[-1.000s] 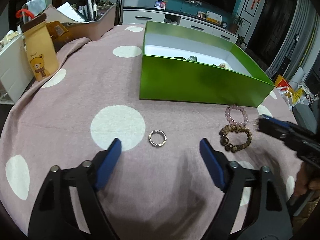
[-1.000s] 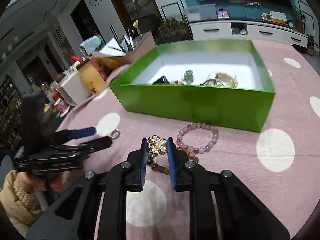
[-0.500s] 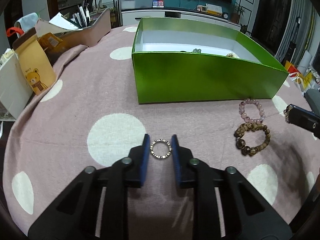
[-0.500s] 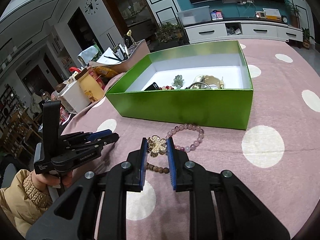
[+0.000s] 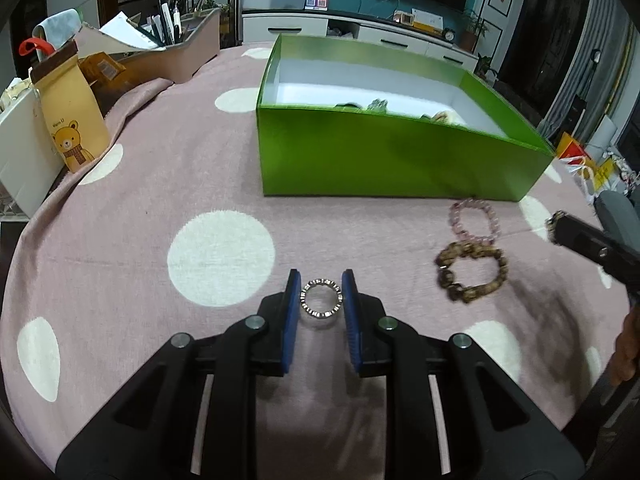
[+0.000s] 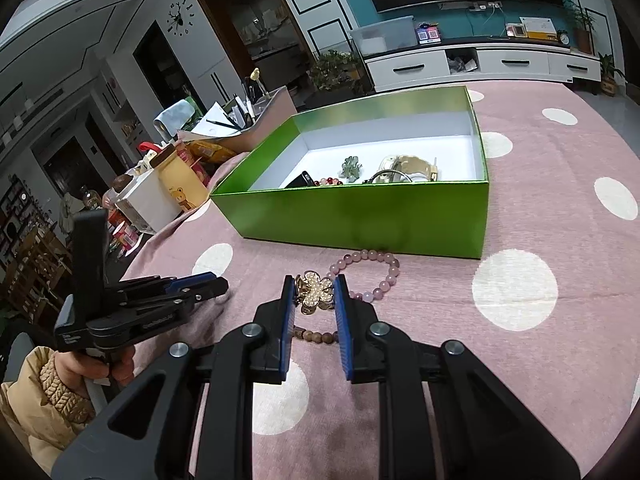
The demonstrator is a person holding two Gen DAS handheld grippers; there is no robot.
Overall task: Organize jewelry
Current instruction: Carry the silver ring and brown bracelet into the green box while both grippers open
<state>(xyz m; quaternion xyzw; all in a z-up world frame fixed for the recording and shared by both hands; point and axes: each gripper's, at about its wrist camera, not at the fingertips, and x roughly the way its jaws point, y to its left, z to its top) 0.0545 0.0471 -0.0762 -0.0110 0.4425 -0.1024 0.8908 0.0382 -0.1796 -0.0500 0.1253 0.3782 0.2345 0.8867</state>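
My left gripper [image 5: 321,299] pinches a small silver ring [image 5: 321,298] just above the pink spotted tablecloth [image 5: 160,184], near the table's front edge. My right gripper [image 6: 314,296] pinches a gold flower brooch [image 6: 315,291]. Under it lie a pink bead bracelet [image 6: 374,276] and a brown bead bracelet [image 5: 472,270], side by side. Behind them sits the open green box [image 6: 360,216]. Inside I see a green flower piece [image 6: 351,167], red beads [image 6: 326,181] and something gold [image 6: 412,166].

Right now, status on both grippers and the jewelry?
Left gripper shut on silver ring. Right gripper shut on gold flower brooch. Pink bead bracelet, wooden bead bracelet on the cloth. Green box path unobstructed.
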